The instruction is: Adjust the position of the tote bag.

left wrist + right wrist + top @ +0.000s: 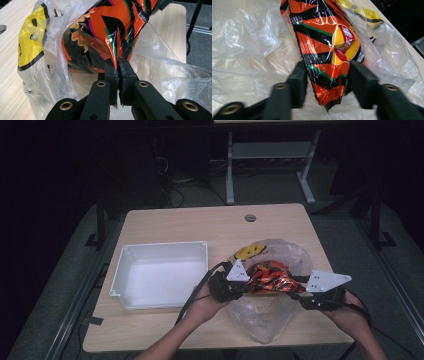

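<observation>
The fingers (112, 71) of the left gripper (117, 65) are pressed together on a pinched fold of the orange-and-black snack bag (112, 27), the foil gathered into a narrow crease between the pads. The right gripper (327, 72) has its fingers (298, 77) spread to either side of the bag's crimped end; the left pad lies against the foil, while the blur makes it unclear whether the right pad touches it.

In the high view the snack bag (267, 276) hangs between the left gripper (227, 287) and the right gripper (320, 295), one at each end, above the crumpled clear plastic bag (270, 317) spread on the wooden table (200, 222). A yellow smiley face (250, 251) printed on the plastic shows just behind the snack bag.

An empty white tray (160, 275) sits on the table to the left of the left hand (205, 305), apart from the plastic bag. The right hand (350, 312) comes in from the lower right corner.
</observation>
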`<state>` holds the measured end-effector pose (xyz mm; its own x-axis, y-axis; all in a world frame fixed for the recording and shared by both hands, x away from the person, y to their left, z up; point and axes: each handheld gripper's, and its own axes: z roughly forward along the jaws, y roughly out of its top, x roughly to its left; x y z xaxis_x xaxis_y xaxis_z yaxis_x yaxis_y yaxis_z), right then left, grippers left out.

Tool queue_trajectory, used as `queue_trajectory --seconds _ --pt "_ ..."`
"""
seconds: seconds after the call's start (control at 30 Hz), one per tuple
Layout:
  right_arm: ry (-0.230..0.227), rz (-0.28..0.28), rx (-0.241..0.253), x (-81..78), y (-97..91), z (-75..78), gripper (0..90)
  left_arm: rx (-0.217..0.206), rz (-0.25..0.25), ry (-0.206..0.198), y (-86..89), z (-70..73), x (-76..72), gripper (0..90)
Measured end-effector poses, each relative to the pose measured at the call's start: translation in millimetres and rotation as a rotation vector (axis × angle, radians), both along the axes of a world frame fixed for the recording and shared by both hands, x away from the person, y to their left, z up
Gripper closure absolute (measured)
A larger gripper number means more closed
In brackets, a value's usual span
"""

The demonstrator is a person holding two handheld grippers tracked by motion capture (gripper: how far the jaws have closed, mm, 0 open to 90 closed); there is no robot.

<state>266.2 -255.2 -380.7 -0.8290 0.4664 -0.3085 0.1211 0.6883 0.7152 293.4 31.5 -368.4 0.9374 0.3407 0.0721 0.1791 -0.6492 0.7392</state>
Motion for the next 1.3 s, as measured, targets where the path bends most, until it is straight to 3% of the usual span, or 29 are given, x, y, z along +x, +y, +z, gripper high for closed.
queue_trajectory --seconds 0.1,0.2,0.37,0.5,0.57,0.77,1.03,1.23,1.3 --pt "0.009 0.021 0.005 2.8 -0.1 1.8 68.1 -0.023 0.006 0.003 2.2 0.6 0.7 82.6" --pt "0.016 0.036 0.015 5.7 -0.8 5.7 77.8 -0.052 0.035 0.005 5.1 0.5 2.5 68.8" --pt "0.066 0.052 0.063 17.9 -4.9 20.7 81.8 -0.065 0.078 0.01 9.7 -3.8 7.0 46.9" --pt "0.118 0.041 0.099 26.8 -8.6 32.8 84.1 -0.062 0.095 0.002 10.5 -5.9 9.8 39.2" --pt "0.139 0.036 0.103 29.3 -8.8 37.6 84.3 -0.08 0.096 0.011 10.1 -6.5 10.8 36.3" --pt "0.192 0.046 0.118 31.1 -7.5 49.5 84.6 -0.084 0.07 0.019 8.4 -6.9 13.6 29.2" --pt "0.279 0.095 0.163 32.9 -9.6 59.1 84.9 -0.123 0.021 0.047 5.2 -5.3 18.4 21.3" --pt "0.351 0.12 0.185 35.3 -7.1 58.9 84.7 -0.144 -0.057 0.06 -0.8 -6.5 20.7 21.5" --pt "0.376 0.126 0.189 36.3 -5.5 56.1 84.7 -0.128 -0.079 0.048 -3.5 -7.7 20.1 22.1"
